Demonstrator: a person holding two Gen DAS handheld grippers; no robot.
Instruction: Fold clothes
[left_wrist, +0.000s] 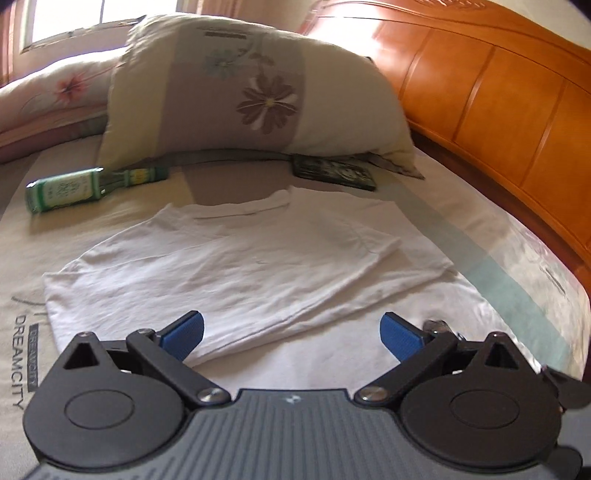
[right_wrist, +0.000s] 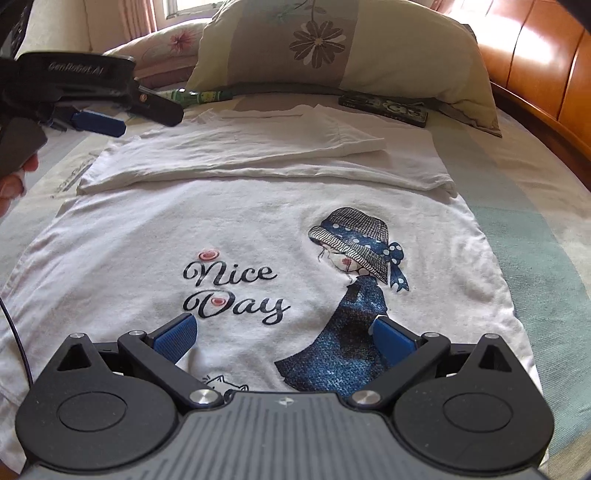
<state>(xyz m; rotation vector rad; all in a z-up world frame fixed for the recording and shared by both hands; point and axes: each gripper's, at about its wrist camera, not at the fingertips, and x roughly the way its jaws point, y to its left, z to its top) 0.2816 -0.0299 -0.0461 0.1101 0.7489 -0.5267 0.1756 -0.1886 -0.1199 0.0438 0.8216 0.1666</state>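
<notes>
A white t-shirt (right_wrist: 258, 229) is laid flat on the bed (right_wrist: 535, 229), with its upper part folded over into a band across the far end, just short of the floral pillow (right_wrist: 332, 48). The print is only seen from the right wrist view: "Nice Day" lettering (right_wrist: 232, 291) and a cartoon girl in a blue hat and dress (right_wrist: 354, 273), right under the right tongs (right_wrist: 284, 339), which are spread wide with nothing held. From the left wrist view only plain white folded cloth is seen, so the print is hidden there. The left tongs (left_wrist: 291, 336) are spread wide too, empty, hung over the near edge of the folded part. They're also caught in the right view at far left, along with a bit of a hand (right_wrist: 14, 181). A green bottle (left_wrist: 66, 188) and a dark flat box (left_wrist: 336, 171) are seen by the pillow, much clearer from the left side, and the orange wooden headboard (left_wrist: 498, 99) off to the right.
</notes>
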